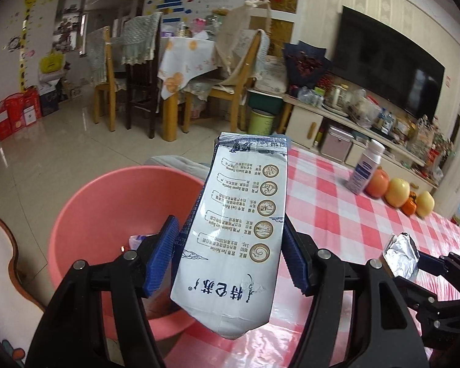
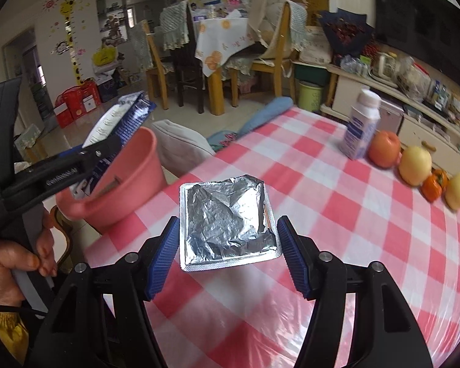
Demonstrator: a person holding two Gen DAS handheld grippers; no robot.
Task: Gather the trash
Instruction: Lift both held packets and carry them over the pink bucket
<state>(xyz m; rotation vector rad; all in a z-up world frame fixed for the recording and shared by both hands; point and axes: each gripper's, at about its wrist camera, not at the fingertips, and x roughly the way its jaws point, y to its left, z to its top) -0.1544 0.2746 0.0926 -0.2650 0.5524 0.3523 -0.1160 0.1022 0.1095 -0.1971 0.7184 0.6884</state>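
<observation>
A flattened white and blue milk carton (image 1: 239, 220) stands on end between the blue pads of my left gripper (image 1: 230, 224), which is shut on it. It hangs over the near rim of a pink basin (image 1: 107, 202) beside the table. A crumpled silver foil pack (image 2: 227, 224) is pinched flat in my right gripper (image 2: 228, 220), above the red checked tablecloth (image 2: 337, 230). In the right wrist view the carton (image 2: 119, 119) and the left gripper (image 2: 104, 148) hang above the basin (image 2: 128, 184). The left wrist view shows the foil pack (image 1: 401, 254) low on the right.
A white and blue drink bottle (image 2: 360, 128) and a row of fruit (image 2: 414, 165) stand at the table's far right edge. A grey cushion (image 2: 181, 144) lies behind the basin. A person's hand (image 2: 15, 254) grips the left tool's handle. Dining chairs stand beyond.
</observation>
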